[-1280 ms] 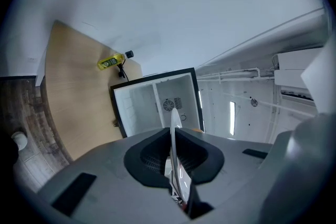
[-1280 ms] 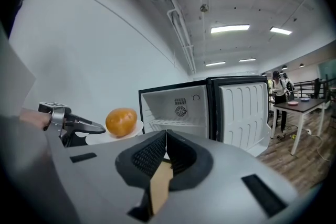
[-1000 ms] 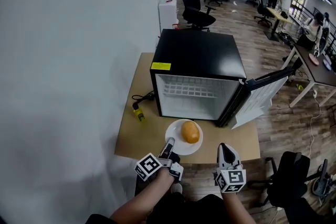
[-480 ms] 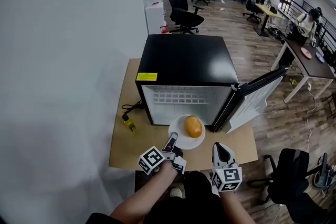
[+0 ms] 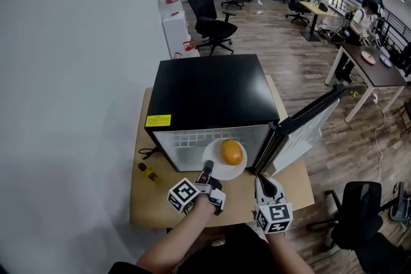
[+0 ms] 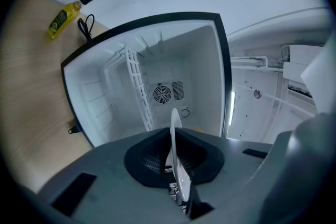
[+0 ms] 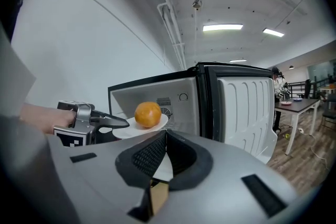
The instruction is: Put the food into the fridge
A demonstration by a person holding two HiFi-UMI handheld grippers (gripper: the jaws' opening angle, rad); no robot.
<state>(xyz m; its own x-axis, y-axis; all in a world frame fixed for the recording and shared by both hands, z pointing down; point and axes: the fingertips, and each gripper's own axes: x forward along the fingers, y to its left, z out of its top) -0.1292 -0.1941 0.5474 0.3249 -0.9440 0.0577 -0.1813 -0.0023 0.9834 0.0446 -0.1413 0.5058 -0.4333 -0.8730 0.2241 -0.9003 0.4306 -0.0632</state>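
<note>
Orange fruit (image 5: 232,152); white plate (image 5: 215,171); black fridge (image 5: 209,90), white inside; yellow bottle (image 6: 63,18); tan table (image 5: 144,202).

Your head camera sits high above the table (image 5: 142,199) and looks steeply down and forward. The fridge (image 5: 205,90) fills the centre, its open door (image 5: 302,128) is at 3 o'clock, and both grippers sit low at 6 o'clock. The camera on your left gripper (image 5: 207,168) looks straight into the fridge's open inside from close by, with the plate (image 6: 174,134) edge-on at centre. The camera on your right gripper (image 5: 264,180) sits slightly farther back and faces the same opening from the door side; the left gripper shows there at 9 o'clock. All three views share the plate and the fridge's front. Both gripper views share the fan grille (image 6: 162,94) on the back wall.
</note>
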